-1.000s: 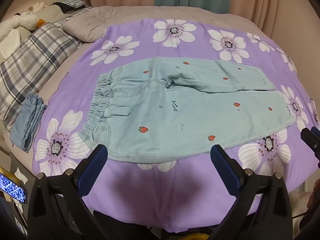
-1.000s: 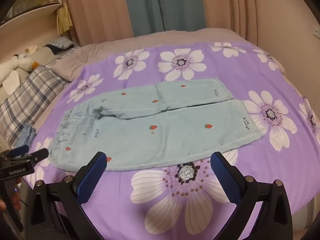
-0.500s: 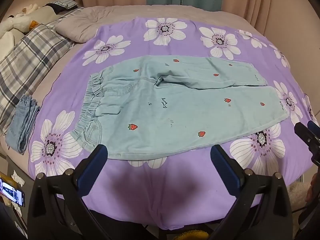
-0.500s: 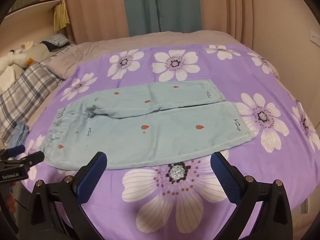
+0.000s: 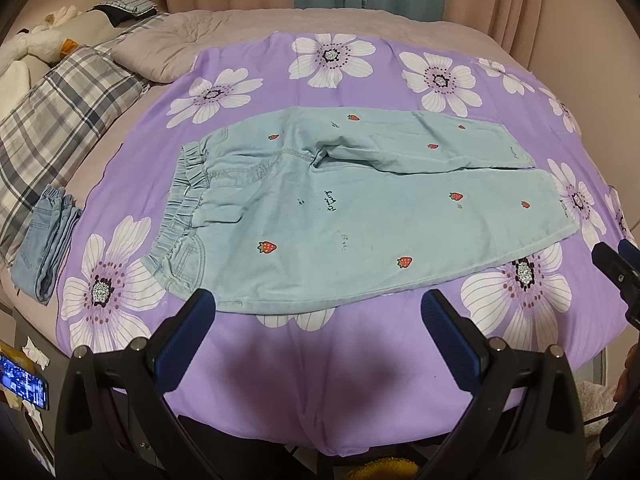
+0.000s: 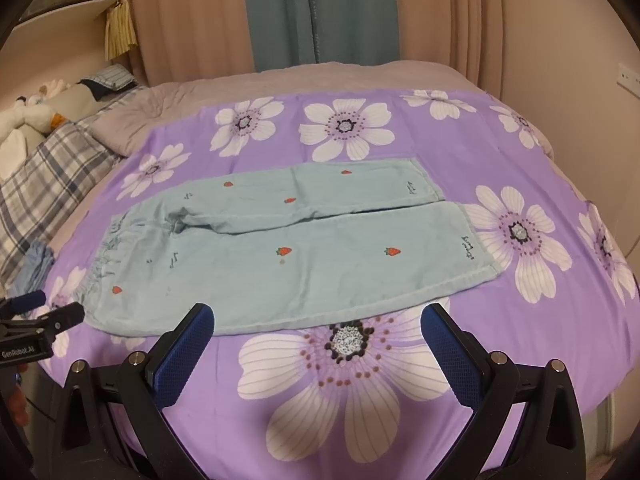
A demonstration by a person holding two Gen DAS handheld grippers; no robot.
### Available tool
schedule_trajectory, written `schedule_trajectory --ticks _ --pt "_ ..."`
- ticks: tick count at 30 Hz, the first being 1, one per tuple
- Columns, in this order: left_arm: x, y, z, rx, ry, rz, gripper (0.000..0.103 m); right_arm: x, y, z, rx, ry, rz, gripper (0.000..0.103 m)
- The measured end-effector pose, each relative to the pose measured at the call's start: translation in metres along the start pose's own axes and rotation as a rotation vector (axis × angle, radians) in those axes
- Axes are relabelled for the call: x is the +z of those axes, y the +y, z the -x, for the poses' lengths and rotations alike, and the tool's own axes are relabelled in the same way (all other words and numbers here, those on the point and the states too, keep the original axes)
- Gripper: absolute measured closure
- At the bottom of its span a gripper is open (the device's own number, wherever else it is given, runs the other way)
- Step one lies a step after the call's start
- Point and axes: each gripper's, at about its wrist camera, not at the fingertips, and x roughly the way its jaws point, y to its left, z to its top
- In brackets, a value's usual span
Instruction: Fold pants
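Note:
Light blue pants [image 5: 340,208] with small strawberry prints lie flat on a purple flowered bedspread [image 5: 280,360], waistband to the left and both legs stretched to the right. They show again in the right wrist view as pants [image 6: 280,256]. My left gripper [image 5: 318,306] hovers open just short of the near edge by the waist half. My right gripper [image 6: 316,320] is open too, held before the near edge of the lower leg. Neither holds anything. Each gripper appears at the edge of the other's view.
A folded pair of blue jeans [image 5: 46,240] lies at the bed's left edge, beside a plaid pillow [image 5: 52,120]. Stuffed toys [image 5: 36,44] sit at the far left. Curtains [image 6: 320,12] hang behind the bed. A phone [image 5: 24,382] glows below left.
Both grippers shifted slightly in front of the bed, rising and then easing back toward the pants. Both stayed open and the pants have not moved.

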Motion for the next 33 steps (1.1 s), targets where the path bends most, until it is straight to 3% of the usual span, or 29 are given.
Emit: schedule_trajectory --ticks 33 --pt "-0.0051 -0.0036 0.0027 0.001 0.005 -0.011 0.0 -0.0039 0.0076 0.0075 -0.006 -0.011 0.027 0.001"
